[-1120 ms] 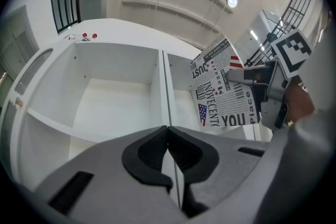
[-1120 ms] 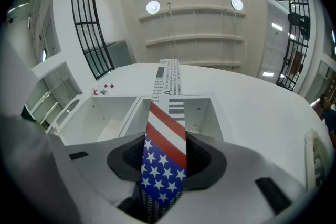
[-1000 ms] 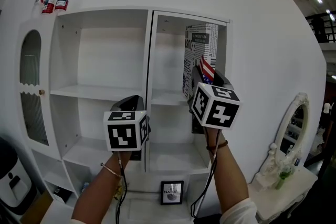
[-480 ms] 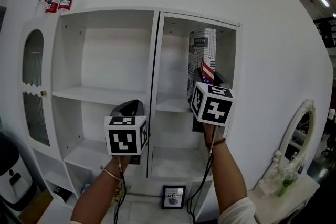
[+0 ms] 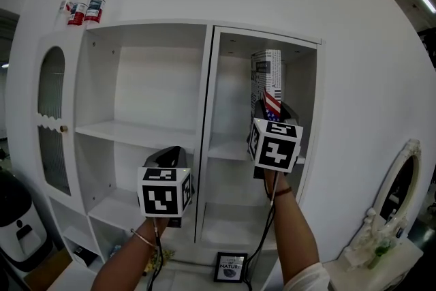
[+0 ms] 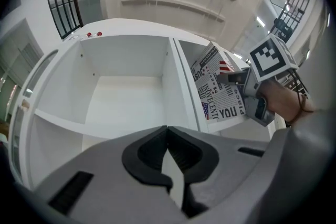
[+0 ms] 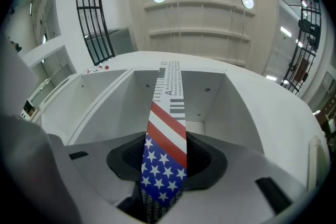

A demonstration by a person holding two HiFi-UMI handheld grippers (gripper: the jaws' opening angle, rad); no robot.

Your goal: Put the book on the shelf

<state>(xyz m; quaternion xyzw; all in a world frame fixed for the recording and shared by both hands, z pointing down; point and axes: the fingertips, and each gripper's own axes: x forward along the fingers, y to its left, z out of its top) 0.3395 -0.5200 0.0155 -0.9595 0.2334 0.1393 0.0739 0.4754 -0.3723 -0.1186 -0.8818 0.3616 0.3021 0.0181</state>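
The book [image 5: 266,77], newspaper-printed with a stars-and-stripes spine, stands upright in the upper right compartment of the white shelf unit [image 5: 204,31]. My right gripper [image 5: 272,108] is shut on its spine edge; in the right gripper view the spine [image 7: 167,128] runs up between the jaws of that gripper [image 7: 167,157] into the compartment. In the left gripper view the book [image 6: 218,92] has its bottom edge at the shelf board, with the right gripper [image 6: 242,80] on it. My left gripper [image 5: 168,155] hangs lower, before the divider, shut and holding nothing [image 6: 168,136].
Two bottles [image 5: 90,2] stand on top of the unit. An arched door [image 5: 51,119] closes its left column. A small framed picture [image 5: 229,266] leans on the bottom board. A white mirror stand [image 5: 396,197] is at the right, a dark bin [image 5: 13,221] at the lower left.
The head view has shifted, so the shelf unit sits lower and further right in frame. The right gripper keeps hold of the book in the upper right compartment. The left gripper stays shut.
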